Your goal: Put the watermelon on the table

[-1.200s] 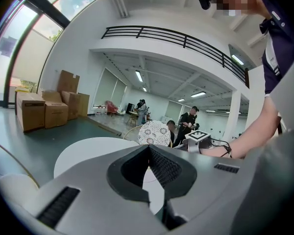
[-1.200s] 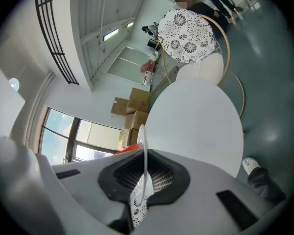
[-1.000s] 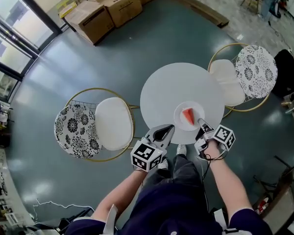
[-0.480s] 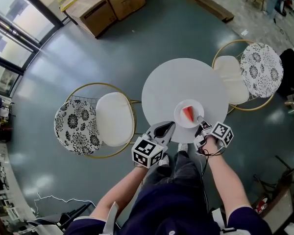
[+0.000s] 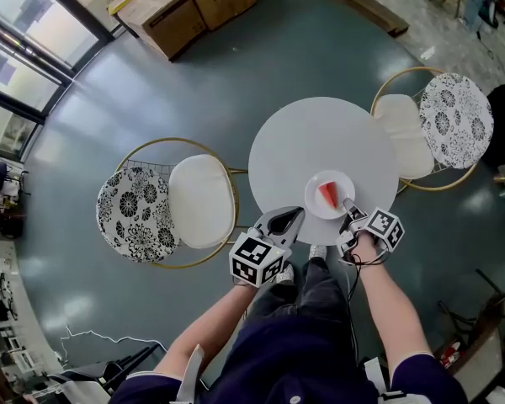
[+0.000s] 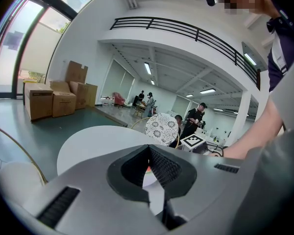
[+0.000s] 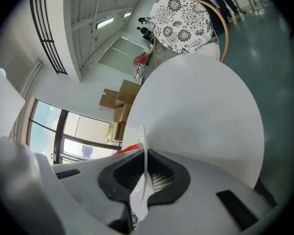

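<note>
A red wedge of watermelon [image 5: 326, 195] lies on a small white plate [image 5: 340, 183] at the near edge of the round white table [image 5: 320, 137]. My right gripper [image 5: 348, 207] is shut on the plate's near rim; in the right gripper view the thin rim [image 7: 143, 146] stands between the pads, with the watermelon [image 7: 129, 148] just behind. My left gripper [image 5: 295, 215] hovers at the table's near edge, left of the plate, shut with nothing in it. In the left gripper view the left gripper [image 6: 148, 149] points over the table [image 6: 95, 143].
Two gold-framed chairs with white seats flank the table, one at the left [image 5: 200, 200], one at the far right [image 5: 404, 133]. Cardboard boxes [image 5: 156, 19] stand on the floor far left. My legs are right below the table's near edge.
The head view has drifted a little. Both grippers, the plate and the watermelon keep nearly the same places relative to the table.
</note>
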`<state>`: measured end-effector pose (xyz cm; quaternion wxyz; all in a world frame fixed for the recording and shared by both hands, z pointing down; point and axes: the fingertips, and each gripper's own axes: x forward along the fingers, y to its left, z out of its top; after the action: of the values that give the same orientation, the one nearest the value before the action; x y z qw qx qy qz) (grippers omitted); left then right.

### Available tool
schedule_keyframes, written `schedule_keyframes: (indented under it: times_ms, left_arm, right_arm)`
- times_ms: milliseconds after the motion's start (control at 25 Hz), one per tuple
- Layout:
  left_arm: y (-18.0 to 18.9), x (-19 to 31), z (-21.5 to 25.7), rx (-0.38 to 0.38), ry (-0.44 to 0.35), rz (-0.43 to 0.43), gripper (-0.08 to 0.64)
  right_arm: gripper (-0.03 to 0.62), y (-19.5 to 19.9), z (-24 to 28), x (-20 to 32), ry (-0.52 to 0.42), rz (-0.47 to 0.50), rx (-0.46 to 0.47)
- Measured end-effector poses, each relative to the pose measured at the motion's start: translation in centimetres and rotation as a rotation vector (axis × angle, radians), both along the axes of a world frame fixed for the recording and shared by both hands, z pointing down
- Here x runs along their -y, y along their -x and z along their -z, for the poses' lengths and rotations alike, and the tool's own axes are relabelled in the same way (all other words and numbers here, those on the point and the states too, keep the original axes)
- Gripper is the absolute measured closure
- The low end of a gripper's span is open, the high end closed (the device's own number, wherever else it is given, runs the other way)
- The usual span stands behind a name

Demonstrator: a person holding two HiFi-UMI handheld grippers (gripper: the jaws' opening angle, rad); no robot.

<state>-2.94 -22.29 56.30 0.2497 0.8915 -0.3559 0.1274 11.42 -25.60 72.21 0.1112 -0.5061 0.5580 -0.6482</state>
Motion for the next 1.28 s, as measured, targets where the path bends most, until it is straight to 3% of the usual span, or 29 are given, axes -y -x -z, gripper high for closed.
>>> schedule_keyframes:
  times_ms: [320,840,1280]
  left_arm:
    - [-0.1,-0.1,-0.4,0.009,0.013,0.004,0.555]
    - [-0.2,-0.2,-0.5,0.021,0.022,0.028,0.555]
    - [0.0,-0.2,-0.6,0.026,0.024,0.046,0.555]
  right_arm:
    - [0.578,0.2,-0.5,0.5,0.008,0.059,-0.078]
    - [0.551,0.8,-1.6,1.2,0.064,0.267,-0.305]
    - [0.532,0.6,-2.1,1.5,0.165,0.323,-0.363]
